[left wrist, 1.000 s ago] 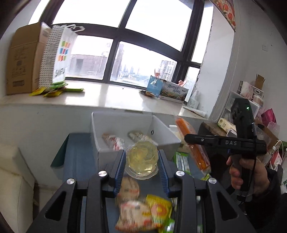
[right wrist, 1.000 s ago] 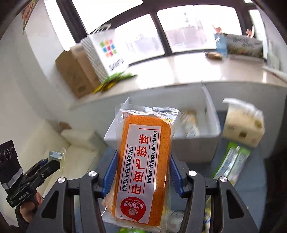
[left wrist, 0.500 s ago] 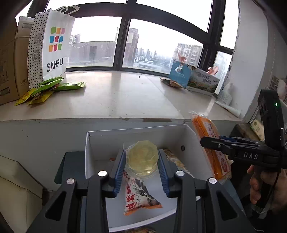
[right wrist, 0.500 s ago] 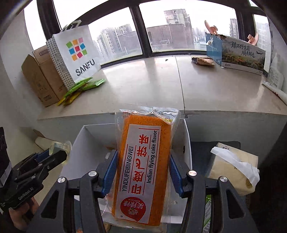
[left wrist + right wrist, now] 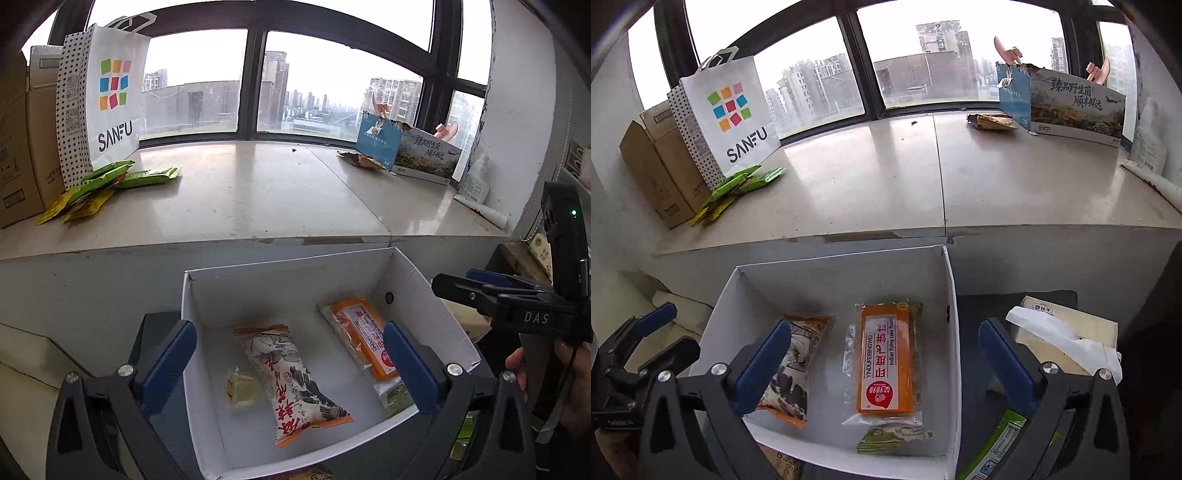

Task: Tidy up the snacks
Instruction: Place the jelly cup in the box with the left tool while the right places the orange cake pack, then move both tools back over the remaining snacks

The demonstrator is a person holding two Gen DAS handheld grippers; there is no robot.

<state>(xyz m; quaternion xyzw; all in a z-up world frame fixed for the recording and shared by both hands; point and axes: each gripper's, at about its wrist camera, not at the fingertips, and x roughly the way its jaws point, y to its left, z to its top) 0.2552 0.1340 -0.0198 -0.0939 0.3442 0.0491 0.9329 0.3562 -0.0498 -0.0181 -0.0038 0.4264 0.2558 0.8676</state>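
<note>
A white cardboard box (image 5: 295,280) (image 5: 846,273) stands below the windowsill. Inside it lie a clear jelly cup (image 5: 242,387), a white and orange snack bag (image 5: 291,376) (image 5: 798,365), an orange cake pack (image 5: 364,336) (image 5: 884,358) and a small green packet (image 5: 894,437). My left gripper (image 5: 291,363) hangs over the box with its jaws opening wide, nothing between them. My right gripper (image 5: 884,363) hangs above the cake pack, its jaws opening too, the pack lying loose on the box floor. Each gripper shows at the other view's edge.
A stone windowsill (image 5: 240,195) carries a SANFU paper bag (image 5: 107,96), cardboard boxes (image 5: 22,140), green and yellow sachets (image 5: 107,182) and a printed carton (image 5: 417,155). Right of the box sit a tissue pack (image 5: 1067,332) and green packets (image 5: 997,446). A hand (image 5: 554,373) holds the right gripper.
Both grippers moved forward over the box. The left let go of the jelly cup and the right let go of the cake pack; both now lie in the box and both sets of jaws stand wide.
</note>
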